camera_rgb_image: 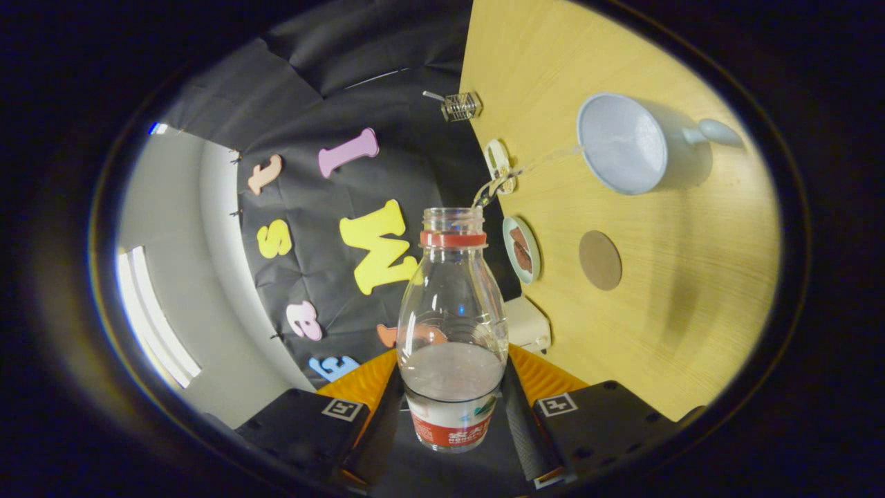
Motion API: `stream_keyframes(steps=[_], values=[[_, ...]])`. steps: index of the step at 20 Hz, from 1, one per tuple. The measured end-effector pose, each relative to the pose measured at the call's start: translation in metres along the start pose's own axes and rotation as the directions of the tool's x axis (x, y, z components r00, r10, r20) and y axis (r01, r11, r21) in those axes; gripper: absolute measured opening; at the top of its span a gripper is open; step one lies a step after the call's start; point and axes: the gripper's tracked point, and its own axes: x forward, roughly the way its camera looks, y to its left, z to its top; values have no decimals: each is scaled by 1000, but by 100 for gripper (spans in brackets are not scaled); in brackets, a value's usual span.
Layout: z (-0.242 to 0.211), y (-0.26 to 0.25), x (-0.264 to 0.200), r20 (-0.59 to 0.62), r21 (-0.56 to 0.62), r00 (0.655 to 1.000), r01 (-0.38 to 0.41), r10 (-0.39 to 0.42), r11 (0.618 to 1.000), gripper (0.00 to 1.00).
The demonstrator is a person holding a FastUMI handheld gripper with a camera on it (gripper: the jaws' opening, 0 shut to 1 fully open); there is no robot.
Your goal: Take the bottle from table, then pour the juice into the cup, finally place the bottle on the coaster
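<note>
Bottle (453, 325), pinched between both fingers of the gripper (453, 415) at lower centre, streams liquid into the cup (622, 145), upper right.

Along the far edge of your light wooden table (691, 290) you have a small clear ribbed glass jar (462, 106), a round pale-rimmed dish (522, 250) and a cream boxy block (527, 323).

The gripper (453, 415) grips the bottle (452, 325). Between cup (622, 144) and coaster (599, 260) the table (691, 290) lies bare. Along its far edge stand a small dish (522, 249) and, seemingly, a glass holder (461, 106).
</note>
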Motion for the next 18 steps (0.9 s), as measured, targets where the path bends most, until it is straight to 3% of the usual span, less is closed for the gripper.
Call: stream_keyframes(steps=[18], values=[[5, -3, -1, 4, 101, 1000, -4, 3, 995, 76]])
